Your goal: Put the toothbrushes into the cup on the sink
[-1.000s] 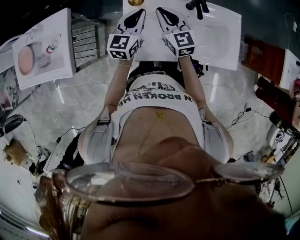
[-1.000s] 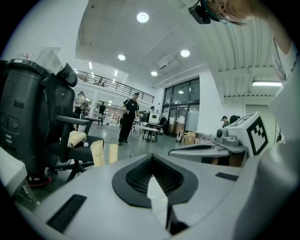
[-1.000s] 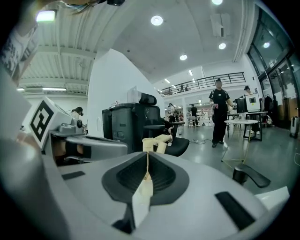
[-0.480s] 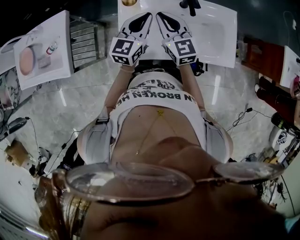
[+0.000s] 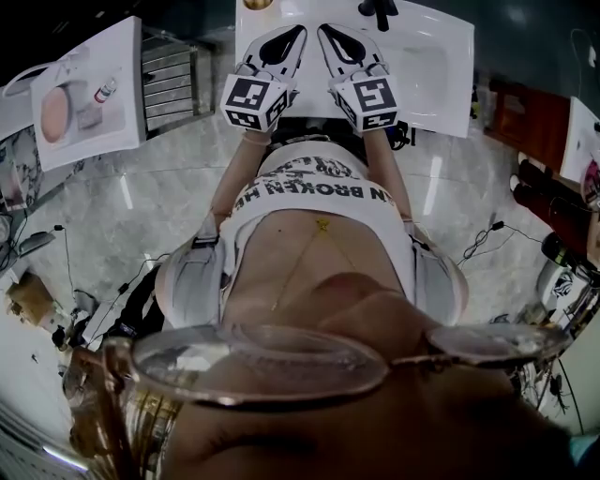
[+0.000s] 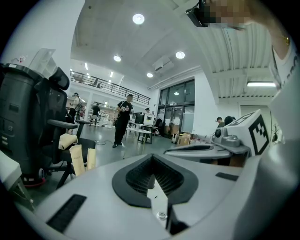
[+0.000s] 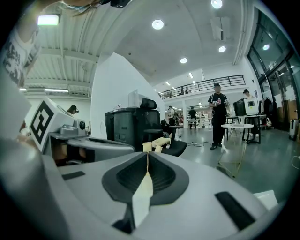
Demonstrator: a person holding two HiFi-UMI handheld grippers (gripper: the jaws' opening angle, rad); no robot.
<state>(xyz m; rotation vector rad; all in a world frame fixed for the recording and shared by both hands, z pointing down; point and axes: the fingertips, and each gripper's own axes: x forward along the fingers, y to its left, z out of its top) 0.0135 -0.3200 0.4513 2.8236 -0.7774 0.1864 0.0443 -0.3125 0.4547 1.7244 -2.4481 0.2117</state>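
**Item 1. L gripper (image 5: 293, 36), R gripper (image 5: 327, 36).** Side by side at your 12, just off your chest, over the near edge of the sink (image 5: 441, 103). Both sets of jaws are together w/ nothing betw. them. Both point out about level into the room.

**Item 2. Sink.** White, basin at 1. Black tap (image 5: 380, 9) at the far rim.

**Item 3. Cup (image 5: 257, 4).** Prob. the gold-brown round thing at 11, far L corner of the sink, cut by the frame edge. Contents not readable.

**Item 4. Toothbrushes.** In no view.

**Step.** The scene fits empty hands ahead of a pick, or brushes in the cup and hands clear. Either way, look at the cup first and keep the grippers level.

**Room.** Open above the basin, 12 to 1. Mind the tap at 1 and the sink edge under the grippers. Metal rack (image 5: 169, 70) and white board (image 5: 112, 122) stand at 10.
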